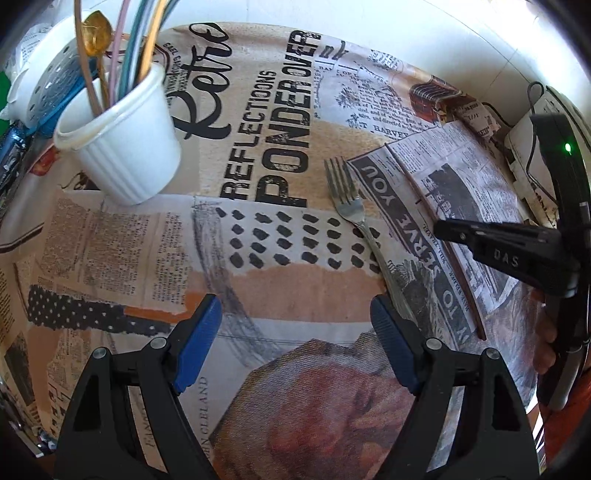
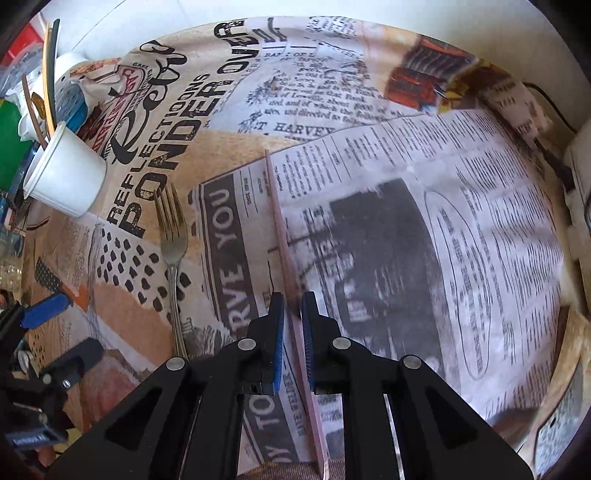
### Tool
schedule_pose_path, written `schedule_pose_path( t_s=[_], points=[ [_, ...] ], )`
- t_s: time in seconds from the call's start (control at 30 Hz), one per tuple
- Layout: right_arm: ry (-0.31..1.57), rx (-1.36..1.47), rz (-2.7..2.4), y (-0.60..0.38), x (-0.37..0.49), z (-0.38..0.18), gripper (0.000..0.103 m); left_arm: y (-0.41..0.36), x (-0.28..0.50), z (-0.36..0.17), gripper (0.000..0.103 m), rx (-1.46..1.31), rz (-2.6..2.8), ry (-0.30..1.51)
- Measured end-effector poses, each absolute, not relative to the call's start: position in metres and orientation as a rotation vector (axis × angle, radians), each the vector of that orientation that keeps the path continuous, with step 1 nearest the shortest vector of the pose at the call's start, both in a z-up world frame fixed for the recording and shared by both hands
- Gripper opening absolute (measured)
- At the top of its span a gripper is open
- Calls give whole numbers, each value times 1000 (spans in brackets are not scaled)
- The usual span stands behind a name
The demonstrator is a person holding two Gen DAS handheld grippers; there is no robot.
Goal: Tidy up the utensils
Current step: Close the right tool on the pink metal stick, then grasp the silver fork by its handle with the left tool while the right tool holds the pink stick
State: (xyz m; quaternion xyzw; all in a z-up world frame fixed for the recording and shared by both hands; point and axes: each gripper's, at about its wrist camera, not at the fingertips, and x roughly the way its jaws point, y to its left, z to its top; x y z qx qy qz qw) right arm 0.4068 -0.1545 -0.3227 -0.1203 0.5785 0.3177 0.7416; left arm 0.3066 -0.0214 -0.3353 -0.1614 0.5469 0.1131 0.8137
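Observation:
A white ribbed cup point(image 1: 123, 147) holds several thin coloured sticks and a gold spoon point(image 1: 96, 31); it also shows in the right wrist view point(image 2: 66, 177). A metal fork point(image 1: 351, 210) lies on the printed cloth; it also shows in the right wrist view point(image 2: 173, 243). A thin pink-brown stick point(image 2: 284, 243) lies on a newspaper sheet; it also shows in the left wrist view point(image 1: 436, 229). My right gripper point(image 2: 293, 306) is closed around this stick. My left gripper point(image 1: 295, 314) is open and empty, just left of the fork's handle.
A newspaper sheet point(image 2: 424, 229) covers the right of the cloth-covered table point(image 1: 147, 236). A perforated white and blue item point(image 1: 51, 88) sits behind the cup. A white box with cables point(image 1: 528, 147) stands at the far right edge.

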Motion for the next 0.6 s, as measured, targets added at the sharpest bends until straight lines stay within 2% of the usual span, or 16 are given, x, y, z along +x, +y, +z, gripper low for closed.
schedule_pose_path(
  t_s=[0.3,0.6],
  points=[
    [1256,-158,696,-165,397,-311,5,-38,331,-344,82,-274,207,1219],
    [1176,-123,645,-202,381,-294,5,-48,382,-360,67,-205,222,1252]
  ],
)
